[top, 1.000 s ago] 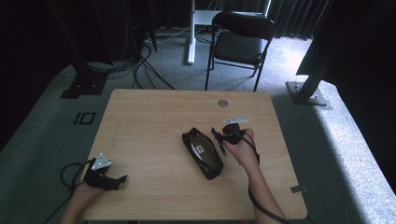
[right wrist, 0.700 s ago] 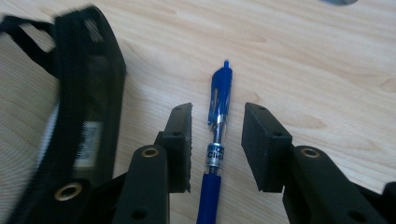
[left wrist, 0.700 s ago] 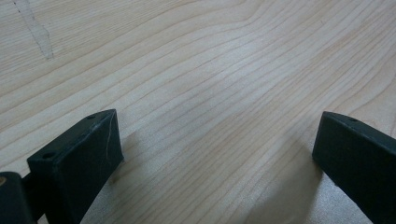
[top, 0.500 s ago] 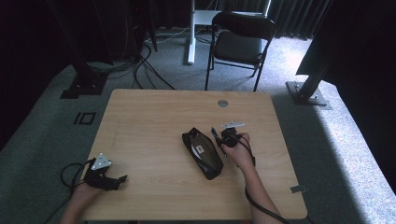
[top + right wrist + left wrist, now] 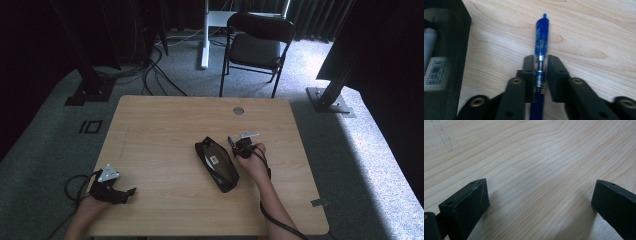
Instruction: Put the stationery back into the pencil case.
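A blue pen (image 5: pixel 542 37) lies on the wooden table (image 5: pixel 165 130), just right of a black mesh pencil case (image 5: pixel 217 162). My right gripper (image 5: pixel 541 58) has just been closing and is now shut on the pen's barrel, with the tip end sticking out past the jaws. In the high view, the right gripper (image 5: pixel 235 146) sits low at the case's right edge. The case (image 5: pixel 446 62) is open and shows a grey marker and a barcode label inside. At the table's near left corner my left gripper (image 5: pixel 129 192) rests open over bare wood, and nothing lies between the left gripper's (image 5: pixel 540 192) jaws.
A round cable hole (image 5: pixel 238 110) sits in the table's far edge. A black folding chair (image 5: pixel 257 45) stands beyond the table. Cables and stand feet lie on the grey carpet around it.
My right gripper has sunk a little towards the table beside the case. The left gripper has stayed where it was.
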`<state>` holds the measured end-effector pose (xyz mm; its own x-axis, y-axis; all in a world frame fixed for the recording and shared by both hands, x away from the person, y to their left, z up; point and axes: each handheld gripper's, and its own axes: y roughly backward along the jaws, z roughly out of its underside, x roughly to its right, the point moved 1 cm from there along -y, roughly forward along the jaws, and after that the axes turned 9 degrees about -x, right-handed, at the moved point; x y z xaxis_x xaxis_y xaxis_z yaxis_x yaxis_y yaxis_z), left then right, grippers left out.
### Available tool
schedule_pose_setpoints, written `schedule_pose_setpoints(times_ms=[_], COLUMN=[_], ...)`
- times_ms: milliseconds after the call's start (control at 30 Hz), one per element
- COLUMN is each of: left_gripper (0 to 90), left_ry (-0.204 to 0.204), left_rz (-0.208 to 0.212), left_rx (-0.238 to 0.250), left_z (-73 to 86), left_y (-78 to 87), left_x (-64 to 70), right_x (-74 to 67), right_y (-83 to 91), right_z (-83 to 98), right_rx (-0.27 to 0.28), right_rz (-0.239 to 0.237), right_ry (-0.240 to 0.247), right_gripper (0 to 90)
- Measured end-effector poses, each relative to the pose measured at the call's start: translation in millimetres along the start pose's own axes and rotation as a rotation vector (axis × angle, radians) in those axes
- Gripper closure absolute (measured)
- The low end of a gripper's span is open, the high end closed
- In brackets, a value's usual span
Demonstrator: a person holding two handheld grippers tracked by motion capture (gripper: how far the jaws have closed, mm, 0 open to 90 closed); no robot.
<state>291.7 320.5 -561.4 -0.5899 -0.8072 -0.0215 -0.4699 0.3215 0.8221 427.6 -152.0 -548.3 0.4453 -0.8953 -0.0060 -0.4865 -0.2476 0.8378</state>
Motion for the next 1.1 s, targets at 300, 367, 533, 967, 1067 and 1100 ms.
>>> schedule_pose_setpoints(times_ms=[300,367,533,967,1067,1100], left_gripper=[1.6,1.6,1.6,1.6,1.6,1.6], left_ry=[0.000,0.000,0.000,0.000,0.000,0.000], left_rz=[0.000,0.000,0.000,0.000,0.000,0.000], left_rx=[0.000,0.000,0.000,0.000,0.000,0.000], left_z=[0.0,0.0,0.0,0.0,0.0,0.0], left_y=[0.0,0.0,0.0,0.0,0.0,0.0], left_x=[0.0,0.0,0.0,0.0,0.0,0.0], right_x=[3.1,5.5,9.2,-5.1,-13.8,-16.2], right_y=[6.2,11.7,28.8,75.9,86.6,89.0], right_z=[-1.7,-3.5,-7.8,-24.2,-27.2,-27.8], right_rx=[-0.011,-0.004,0.019,0.142,0.171,0.179], right_rz=[-0.007,-0.012,-0.020,-0.063,-0.083,-0.088], right_ry=[-0.079,-0.086,-0.102,-0.086,-0.069,-0.068], right_gripper=[79.5,79.5,79.5,79.5,79.5,79.5])
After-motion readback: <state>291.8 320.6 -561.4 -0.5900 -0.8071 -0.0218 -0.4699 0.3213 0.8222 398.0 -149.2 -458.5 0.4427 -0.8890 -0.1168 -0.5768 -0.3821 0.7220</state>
